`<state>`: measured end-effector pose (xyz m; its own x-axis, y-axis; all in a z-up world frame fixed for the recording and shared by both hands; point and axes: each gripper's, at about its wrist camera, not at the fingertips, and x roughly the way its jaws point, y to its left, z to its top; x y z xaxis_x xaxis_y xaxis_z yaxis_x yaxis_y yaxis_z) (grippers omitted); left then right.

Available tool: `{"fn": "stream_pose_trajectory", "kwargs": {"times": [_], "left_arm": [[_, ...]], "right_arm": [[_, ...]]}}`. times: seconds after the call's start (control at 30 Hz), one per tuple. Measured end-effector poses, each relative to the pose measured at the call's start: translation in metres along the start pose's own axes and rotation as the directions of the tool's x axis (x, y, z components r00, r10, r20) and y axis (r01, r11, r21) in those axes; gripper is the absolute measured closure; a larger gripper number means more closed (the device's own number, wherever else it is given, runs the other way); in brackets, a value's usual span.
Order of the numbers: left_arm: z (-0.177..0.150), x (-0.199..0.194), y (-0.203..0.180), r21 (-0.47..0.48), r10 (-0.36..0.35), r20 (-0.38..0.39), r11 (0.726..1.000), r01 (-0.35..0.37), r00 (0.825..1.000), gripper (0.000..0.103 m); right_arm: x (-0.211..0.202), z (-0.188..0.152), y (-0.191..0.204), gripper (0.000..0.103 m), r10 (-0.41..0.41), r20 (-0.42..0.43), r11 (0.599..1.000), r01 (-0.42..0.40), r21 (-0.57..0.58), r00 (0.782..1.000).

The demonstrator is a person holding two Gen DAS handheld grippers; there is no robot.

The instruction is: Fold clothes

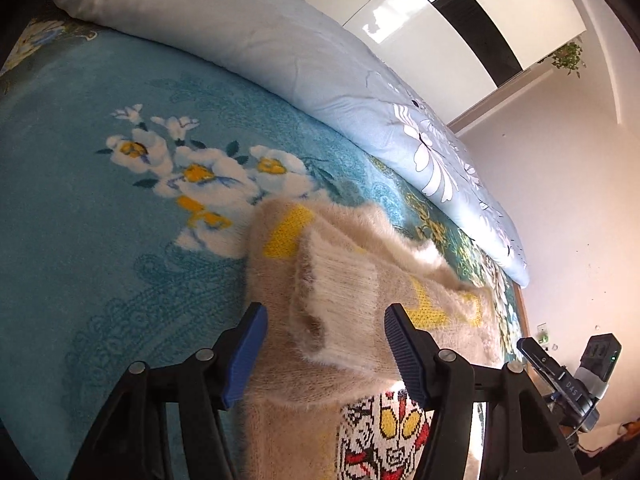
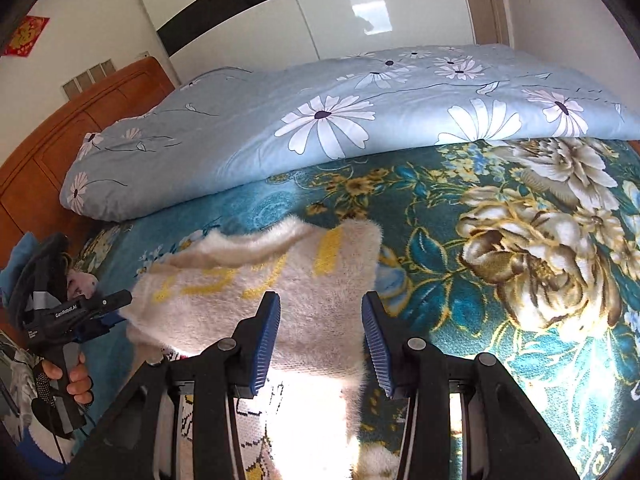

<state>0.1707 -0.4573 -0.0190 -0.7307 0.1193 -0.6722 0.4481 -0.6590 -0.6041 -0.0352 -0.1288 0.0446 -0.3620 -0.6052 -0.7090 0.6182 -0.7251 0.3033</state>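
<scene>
The fuzzy beige sweater [image 1: 340, 292] w/ yellow knit lettering lies partly folded on the teal floral blanket [image 1: 100, 220], at lower centre of both views, its ribbed cuff [image 1: 336, 276] doubled back on top. The left gripper [image 1: 324, 352] hovers over that cuff, jaws fairly wide, pads clear of the knit, nothing held. The right gripper [image 2: 320, 344] is over the sweater's other side, jaws part-open, also empty. Risk, as a judgement: the long pile is slippery and springy, so the loose sleeve fold may flop open or slide; a shallow pinch could grab only fluff, or catch the blanket underneath too, dragging it.
</scene>
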Motion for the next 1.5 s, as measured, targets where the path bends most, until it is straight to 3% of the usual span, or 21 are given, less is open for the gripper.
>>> {"fn": "stream_pose_trajectory", "kwargs": {"times": [0.07,0.1,0.13,0.2,0.27,0.3,0.33,0.5,0.67,0.73,0.8,0.9,0.97,1.03,1.07,1.1,1.27,1.5], "left_arm": [[-0.001,0.0,-0.01,0.042,0.012,0.016,0.999,-0.012,1.0,0.047],[-0.001,0.0,-0.017,0.076,0.031,0.021,0.997,-0.032,0.999,0.059],[-0.002,0.0,-0.022,0.111,0.051,0.033,0.992,-0.055,0.998,0.082],[-0.004,-0.002,-0.031,0.168,0.084,0.065,0.981,-0.094,0.994,0.099],[-0.004,-0.008,-0.03,0.174,0.09,0.104,0.979,-0.108,0.99,0.099],[-0.003,-0.011,-0.027,0.165,0.098,0.124,0.979,-0.117,0.987,0.103],[-0.001,-0.015,-0.024,0.155,0.105,0.144,0.98,-0.127,0.984,0.103],[0.004,-0.015,-0.003,0.109,0.088,0.125,0.989,-0.102,0.988,0.103],[-0.006,-0.007,-0.006,0.107,-0.021,0.049,0.994,0.016,0.999,0.1],[-0.008,-0.001,-0.012,0.123,0.006,0.03,0.992,-0.01,1.0,0.077],[-0.009,0.002,-0.008,0.09,-0.02,0.012,0.996,0.019,1.0,0.061],[-0.012,0.006,-0.004,0.057,-0.04,-0.007,0.998,0.04,0.999,0.056],[-0.015,0.009,-0.008,0.072,-0.023,-0.006,0.997,0.023,1.0,0.056],[-0.015,0.011,-0.012,0.078,-0.003,0.003,0.997,0.003,1.0,0.064],[-0.015,0.011,-0.014,0.081,0.001,0.016,0.997,-0.003,1.0,0.074],[-0.015,0.007,-0.016,0.087,0.003,0.037,0.996,-0.006,0.999,0.095],[-0.01,-0.026,-0.022,0.113,-0.026,0.18,0.994,0.006,0.983,0.095],[-0.016,0.009,0.008,0.096,0.089,0.08,0.991,-0.096,0.993,0.094]], "right_arm": [[0.004,0.001,0.008,0.059,0.005,0.003,1.0,-0.005,-0.026,1.0],[0.007,0.002,0.012,0.059,0.009,0.004,0.999,-0.009,-0.038,1.0],[0.008,0.002,0.014,0.059,0.031,0.004,0.999,-0.031,-0.041,1.0],[0.01,0.004,0.017,0.059,0.053,0.008,0.998,-0.052,-0.042,0.999],[0.012,0.005,0.019,0.069,0.055,0.007,0.997,-0.054,-0.055,0.998],[0.015,0.005,0.02,0.082,0.048,-0.004,0.997,-0.048,-0.066,0.999],[0.018,0.004,0.019,0.087,0.026,-0.012,0.997,-0.027,-0.075,1.0],[0.037,-0.005,0.007,0.091,-0.039,-0.049,0.998,0.036,-0.059,0.998],[0.039,-0.008,0.0,0.091,-0.026,-0.033,1.0,0.025,-0.014,0.999],[0.034,-0.008,0.002,0.091,-0.026,-0.014,1.0,0.026,-0.016,1.0],[0.029,-0.007,0.002,0.091,-0.017,-0.008,1.0,0.016,-0.016,1.0],[0.028,-0.009,0.0,0.091,-0.022,-0.011,1.0,0.022,-0.022,1.0],[0.034,-0.011,-0.004,0.091,-0.021,-0.03,1.0,0.021,-0.009,0.999],[0.037,-0.013,-0.006,0.091,-0.018,-0.038,1.0,0.018,0.002,0.999],[0.037,-0.013,-0.007,0.091,-0.016,-0.035,1.0,0.016,0.005,0.999],[0.036,-0.013,-0.007,0.091,-0.015,-0.033,1.0,0.015,0.008,0.999],[0.029,-0.013,-0.003,0.091,-0.004,-0.018,1.0,0.004,-0.015,1.0],[0.048,-0.02,-0.001,0.091,-0.021,-0.06,0.999,0.019,-0.036,0.998]]}}
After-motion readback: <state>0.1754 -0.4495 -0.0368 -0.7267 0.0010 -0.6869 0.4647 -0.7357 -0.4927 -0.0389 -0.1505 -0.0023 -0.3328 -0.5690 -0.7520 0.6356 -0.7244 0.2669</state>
